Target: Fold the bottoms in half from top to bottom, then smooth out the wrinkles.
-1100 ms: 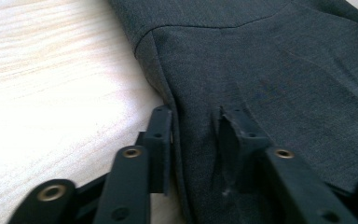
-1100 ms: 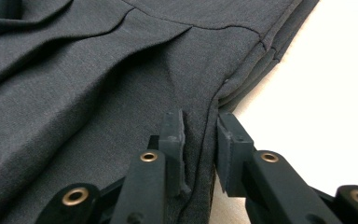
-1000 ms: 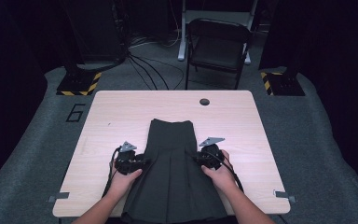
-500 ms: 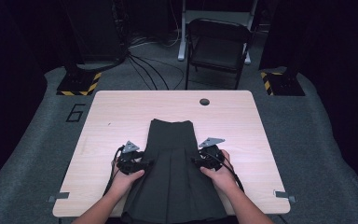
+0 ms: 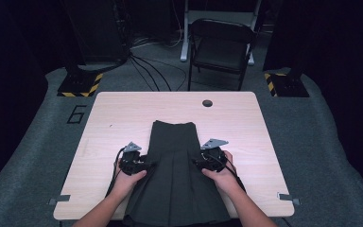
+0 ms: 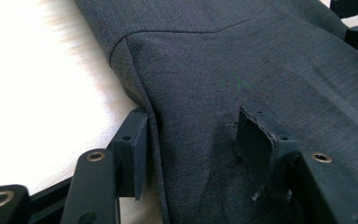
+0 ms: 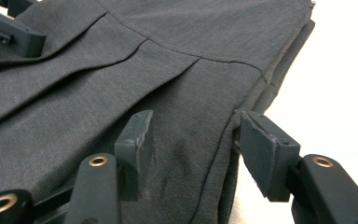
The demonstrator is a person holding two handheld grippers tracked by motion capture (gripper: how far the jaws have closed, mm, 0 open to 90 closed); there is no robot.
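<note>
Black jaws of the left gripper [image 6: 191, 154] have just been closing yet stand apart astride the grey pleated skirt's [image 5: 175, 170] left edge; the right gripper [image 7: 196, 149], just opening, straddles its right edge unclamped. Skirt lies flat on the wooden table [image 5: 123, 113].

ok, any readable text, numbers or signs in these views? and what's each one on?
"6": one large dark digit on the grey floor mat, at about, left of the table.
Black-and-yellow hazard stripes, no words, on the stand bases at and.
Nothing readable on the dark skirt or the chair.
</note>
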